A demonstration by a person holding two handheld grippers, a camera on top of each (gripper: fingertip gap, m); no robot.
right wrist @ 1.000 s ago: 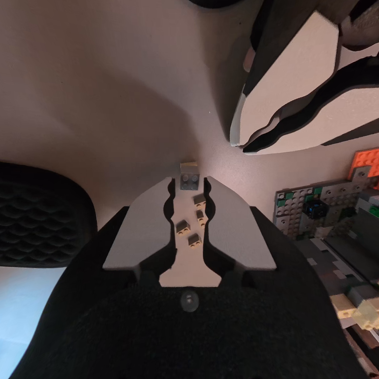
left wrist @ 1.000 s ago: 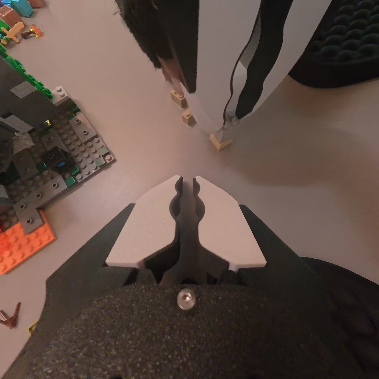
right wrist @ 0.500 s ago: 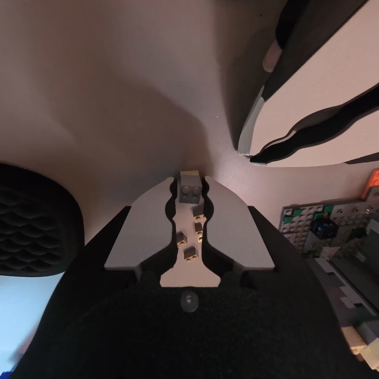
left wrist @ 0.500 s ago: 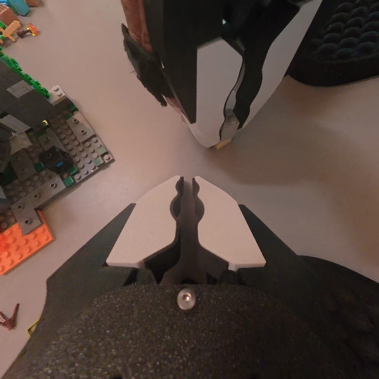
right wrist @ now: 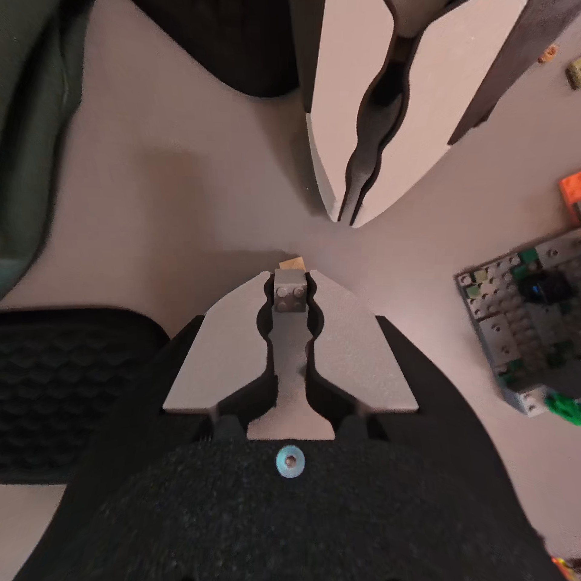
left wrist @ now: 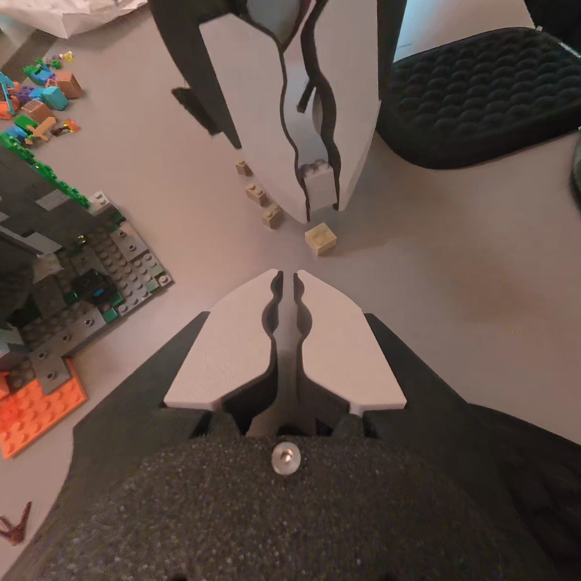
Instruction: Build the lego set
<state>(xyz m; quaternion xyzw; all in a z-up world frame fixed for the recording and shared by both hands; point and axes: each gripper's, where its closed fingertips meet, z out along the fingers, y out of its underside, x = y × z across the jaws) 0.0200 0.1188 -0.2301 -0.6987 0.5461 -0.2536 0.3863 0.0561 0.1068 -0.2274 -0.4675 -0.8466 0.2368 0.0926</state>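
Note:
My right gripper is shut on a grey 2x2 brick, held at its fingertips with the studs facing the camera. In the left wrist view it comes down from the top with the grey brick, just above a tan 2x2 brick on the table. The tan brick peeks out beyond the grey one. My left gripper is shut and empty, its tips a short way in front of the tan brick. It also shows in the right wrist view.
Three small tan bricks lie in a row left of the right gripper. The grey and green lego build on an orange plate stands at the left. Loose coloured pieces lie far left. A black padded case lies at the right. About 5 centimeters separates my left fingertips from my right.
My right gripper closed on the grey brick and lifted it off the tan brick, which stays on the table. The left gripper stayed shut and hardly moved.

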